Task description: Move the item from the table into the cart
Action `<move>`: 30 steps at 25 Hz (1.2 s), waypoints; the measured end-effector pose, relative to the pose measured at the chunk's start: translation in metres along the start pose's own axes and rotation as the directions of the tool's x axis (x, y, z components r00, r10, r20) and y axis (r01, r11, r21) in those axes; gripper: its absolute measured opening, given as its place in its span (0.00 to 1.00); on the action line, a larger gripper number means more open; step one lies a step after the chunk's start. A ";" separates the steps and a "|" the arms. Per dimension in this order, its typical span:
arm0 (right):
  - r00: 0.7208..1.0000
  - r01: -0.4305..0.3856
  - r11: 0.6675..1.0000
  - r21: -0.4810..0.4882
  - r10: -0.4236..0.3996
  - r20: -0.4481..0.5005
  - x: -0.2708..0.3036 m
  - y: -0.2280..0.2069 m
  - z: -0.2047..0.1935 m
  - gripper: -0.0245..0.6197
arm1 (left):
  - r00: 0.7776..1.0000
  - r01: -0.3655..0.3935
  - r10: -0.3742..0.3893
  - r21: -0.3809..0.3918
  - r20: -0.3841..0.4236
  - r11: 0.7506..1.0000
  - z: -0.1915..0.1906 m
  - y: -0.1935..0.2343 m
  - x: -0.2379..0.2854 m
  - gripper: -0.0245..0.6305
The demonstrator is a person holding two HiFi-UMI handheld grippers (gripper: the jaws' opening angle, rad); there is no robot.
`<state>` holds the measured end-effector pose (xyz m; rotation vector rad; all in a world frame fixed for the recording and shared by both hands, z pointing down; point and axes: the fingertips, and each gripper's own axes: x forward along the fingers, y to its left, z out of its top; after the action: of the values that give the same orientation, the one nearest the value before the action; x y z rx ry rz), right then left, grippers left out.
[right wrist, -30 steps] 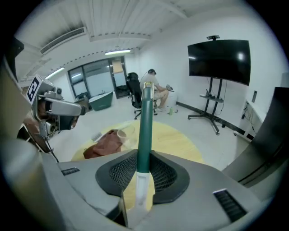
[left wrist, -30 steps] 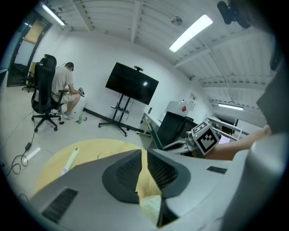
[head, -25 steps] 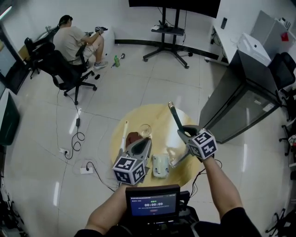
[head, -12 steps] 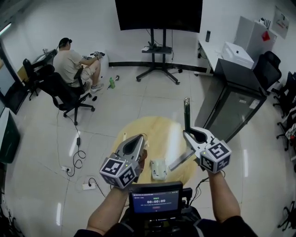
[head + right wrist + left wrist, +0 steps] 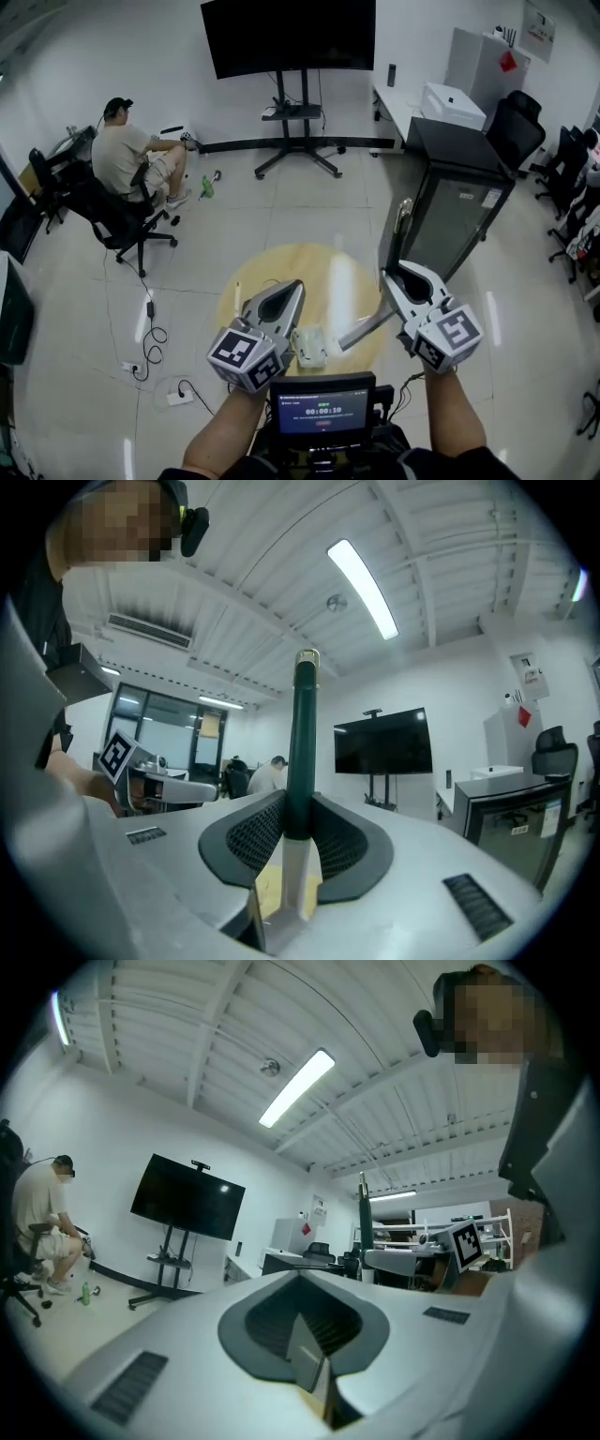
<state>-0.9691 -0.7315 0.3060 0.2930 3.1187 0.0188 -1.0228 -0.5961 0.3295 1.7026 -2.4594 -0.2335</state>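
Bright, even light; fisheye-warped edges.

Left gripper hides the worktop's near-left edge; right gripper masks the green-handled tool's midsection; a white object at the near edge is too blurred to identify.

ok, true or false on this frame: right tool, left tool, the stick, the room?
1. The right tool is shut on a green-and-white stick. True.
2. The left tool grips a cup. False: its jaws are together with nothing between them.
3. The stick lies flat on the round table. False: it stands upright in the right tool, off the table.
4. A seated person is at the far left of the head view. True.
5. The TV shows a bright picture. False: its screen is dark.
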 end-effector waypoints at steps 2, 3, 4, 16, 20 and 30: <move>0.999 0.032 0.999 -0.024 -0.031 0.011 -0.015 -0.013 0.002 0.15 | 0.998 0.057 -0.057 0.004 0.008 0.998 -0.003 -0.013 0.019 0.04; 0.999 0.051 0.998 -0.038 -0.051 0.016 -0.023 -0.021 0.002 0.15 | 0.995 0.096 -0.096 0.016 0.015 0.995 -0.007 -0.021 0.030 0.04; 0.997 0.074 0.996 -0.049 -0.073 0.021 -0.032 -0.029 0.001 0.15 | 0.991 0.136 -0.136 0.028 0.013 0.990 -0.011 -0.031 0.042 0.04; 0.829 0.559 0.827 -0.064 -0.558 0.036 -0.238 -0.036 -0.007 0.15 | 0.813 0.580 -0.579 -0.006 -0.068 0.815 -0.060 -0.200 0.090 0.04; 0.704 0.710 0.700 -0.077 -0.708 0.057 -0.402 -0.003 -0.007 0.15 | 0.692 0.718 -0.714 -0.004 -0.102 0.696 -0.098 -0.350 0.064 0.04; 0.317 0.946 0.308 -0.099 -0.944 0.090 -0.817 0.121 0.000 0.15 | 0.362 0.925 -0.921 -0.067 -0.144 0.374 -0.187 -0.749 -0.059 0.04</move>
<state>-0.1437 -0.7649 0.3136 -1.5704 2.6645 0.2111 -0.2795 -0.8093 0.3556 2.7993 -1.0632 -0.1461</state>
